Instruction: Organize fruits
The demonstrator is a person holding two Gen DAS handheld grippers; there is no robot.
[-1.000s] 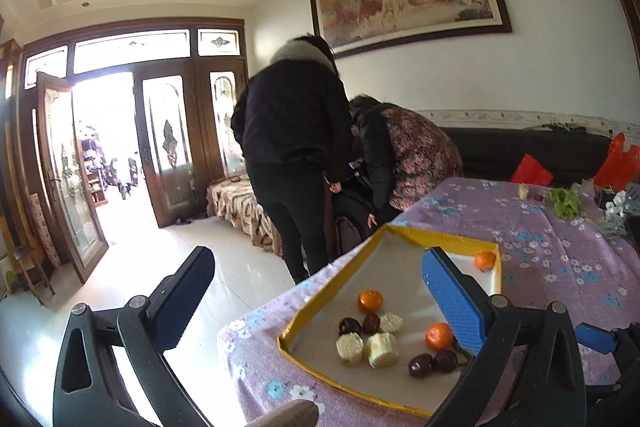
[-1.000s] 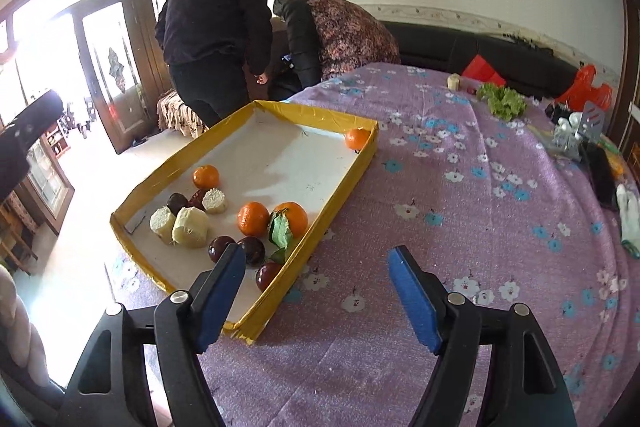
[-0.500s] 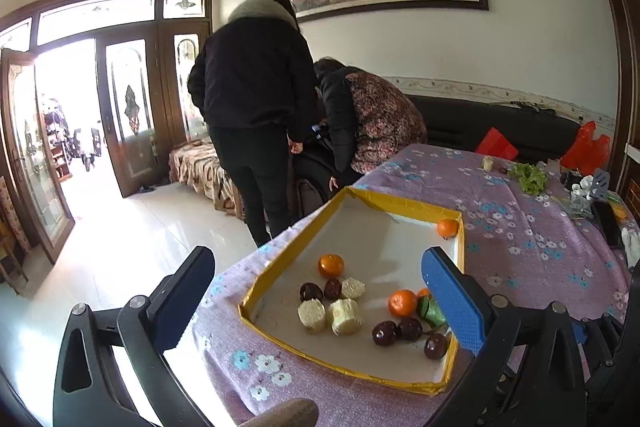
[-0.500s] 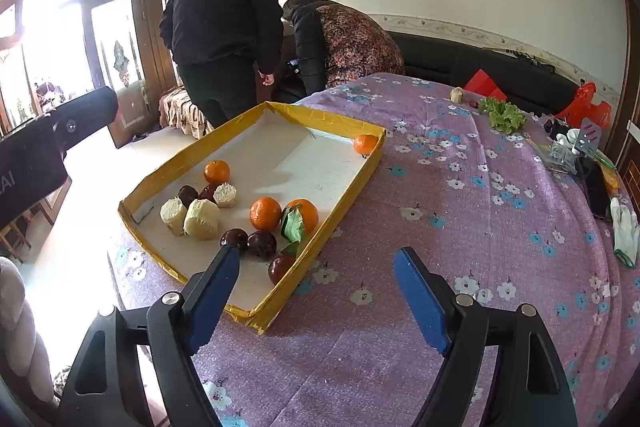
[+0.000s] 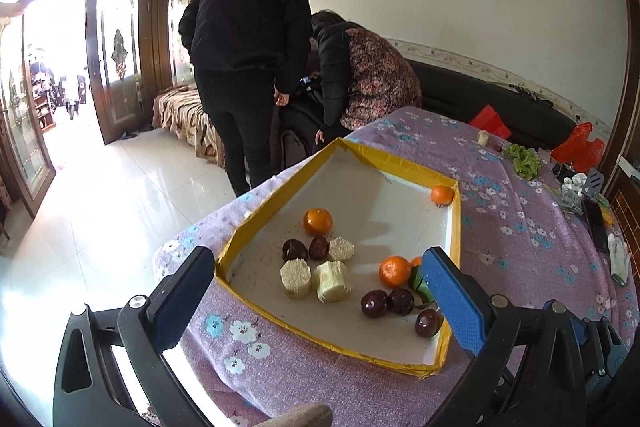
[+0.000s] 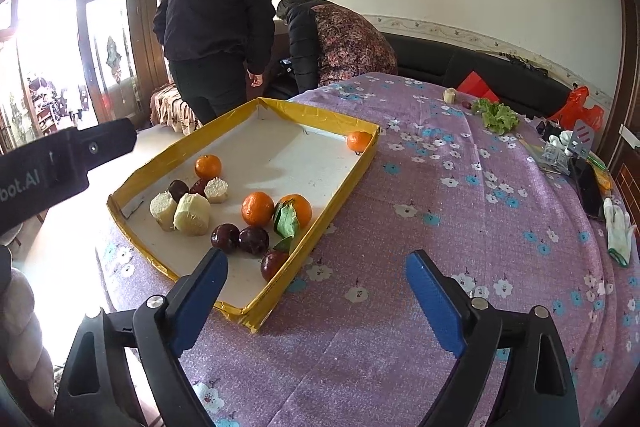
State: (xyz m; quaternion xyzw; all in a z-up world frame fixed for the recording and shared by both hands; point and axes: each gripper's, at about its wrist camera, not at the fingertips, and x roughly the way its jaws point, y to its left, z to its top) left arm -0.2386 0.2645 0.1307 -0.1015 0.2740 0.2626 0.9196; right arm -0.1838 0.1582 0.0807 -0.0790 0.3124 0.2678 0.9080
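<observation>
Clearly approaching: both tongs, left tongs [image 5: 318, 281] and right tongs [image 6: 316, 281], gape empty over the yellow-rimmed white tray [image 6: 332, 205], the right just widened; next, pick one orange mandarin [image 6: 258, 209].

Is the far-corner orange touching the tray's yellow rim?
Touching. The right wrist view shows the orange pressed into the tray corner, no gap.
</observation>
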